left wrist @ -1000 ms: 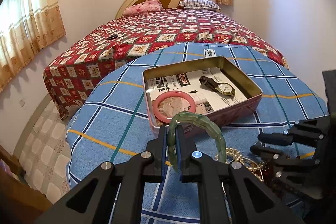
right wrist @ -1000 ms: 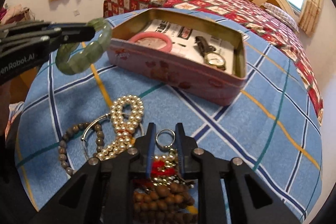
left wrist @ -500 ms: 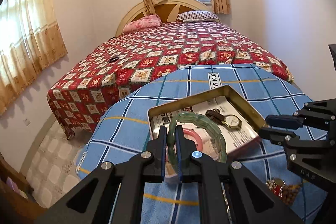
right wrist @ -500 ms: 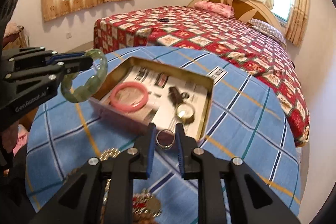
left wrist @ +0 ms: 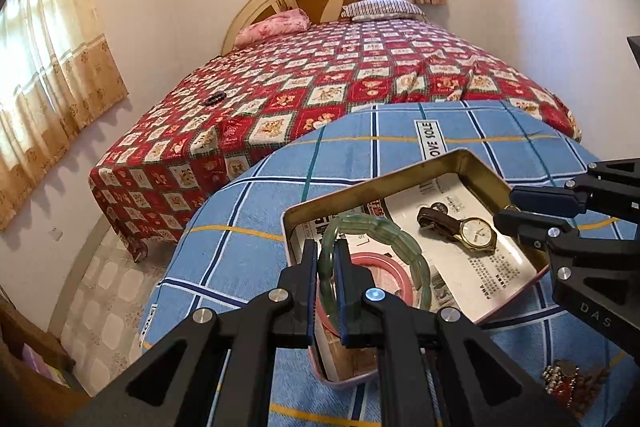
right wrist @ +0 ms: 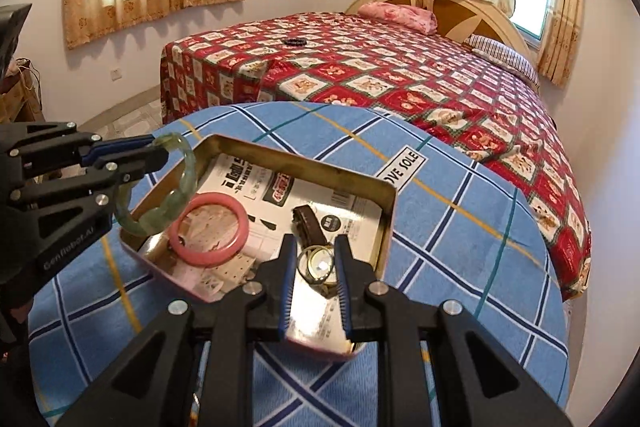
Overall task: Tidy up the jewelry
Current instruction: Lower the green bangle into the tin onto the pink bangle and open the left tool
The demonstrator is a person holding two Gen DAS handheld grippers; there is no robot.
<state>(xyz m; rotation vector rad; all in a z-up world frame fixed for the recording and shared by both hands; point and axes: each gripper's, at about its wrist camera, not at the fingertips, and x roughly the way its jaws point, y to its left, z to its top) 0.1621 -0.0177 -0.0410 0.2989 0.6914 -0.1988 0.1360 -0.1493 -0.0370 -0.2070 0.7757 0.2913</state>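
**Both claws now over the tin**

The green bracelet (left wrist: 404,247) is pinched in the left claw (left wrist: 327,259), hanging above the tin's (left wrist: 496,171) left end, just over the pink bangle (right wrist: 208,229) that lies on the newspaper lining (right wrist: 256,183). The right claw (right wrist: 316,263) is closed on a small metal ring (right wrist: 316,261), held above the wristwatch (left wrist: 468,229) at the tin's near side. A second ago the right claw sat low over the jewelry heap (left wrist: 568,383) at the counter's near edge and the left claw was short of the tin; both have since risen and come forward over it. The heap now shows only at the lower right of the left wrist view.

Writing: the blue checked cloth (right wrist: 460,227) on the counter carries a label reading "OVE SOLE" (right wrist: 404,167); the left claw's body reads "GenRobot.AI", the right one's "DAS". The newspaper's print is Chinese, too small to read.
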